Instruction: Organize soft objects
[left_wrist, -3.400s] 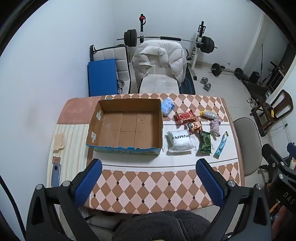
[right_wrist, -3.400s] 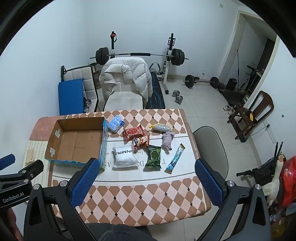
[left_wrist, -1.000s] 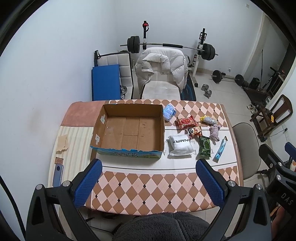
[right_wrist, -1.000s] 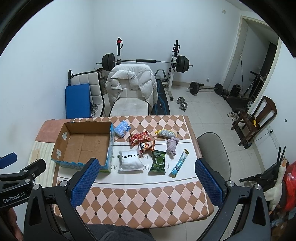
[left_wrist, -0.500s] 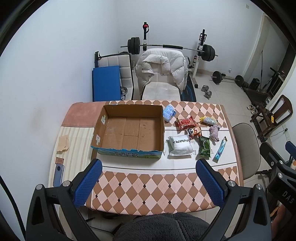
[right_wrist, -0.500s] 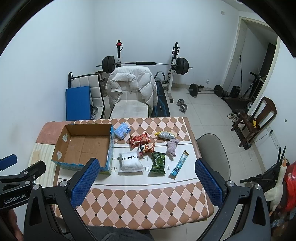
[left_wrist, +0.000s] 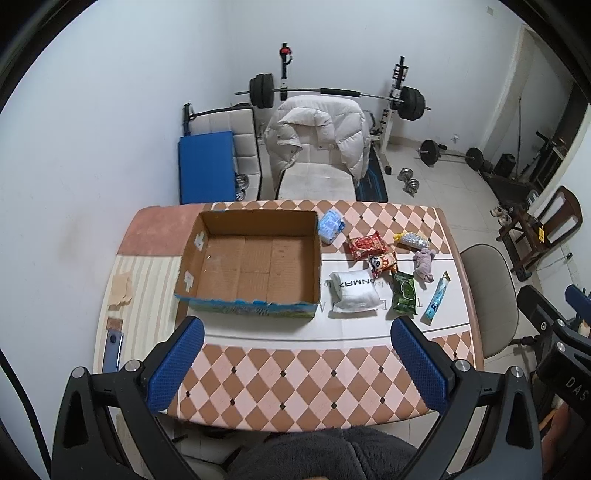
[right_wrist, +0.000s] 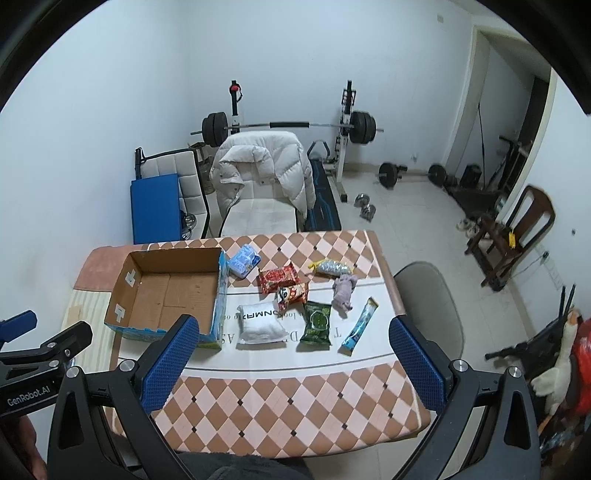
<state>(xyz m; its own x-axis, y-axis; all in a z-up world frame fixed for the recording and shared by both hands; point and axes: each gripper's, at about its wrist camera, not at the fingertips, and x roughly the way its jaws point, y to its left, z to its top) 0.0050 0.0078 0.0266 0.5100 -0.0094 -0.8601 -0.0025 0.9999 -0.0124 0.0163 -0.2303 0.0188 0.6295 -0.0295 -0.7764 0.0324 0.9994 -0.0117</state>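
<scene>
L gripper (left_wrist: 295, 363) and R gripper (right_wrist: 293, 363), lower frame: both held high above table (left_wrist: 295, 384), jaws spread wide, nothing gripped. Cardboard box (left_wrist: 251, 258) center-left; soft packets center-right.

boxes: one cardboard box (left_wrist: 251, 258) | soft packs: seven, white pillow pack (left_wrist: 354, 294) among them | plush toys: one (left_wrist: 424, 263) | grippers: two, left gripper (left_wrist: 295, 365), right gripper (right_wrist: 291, 363)
</scene>
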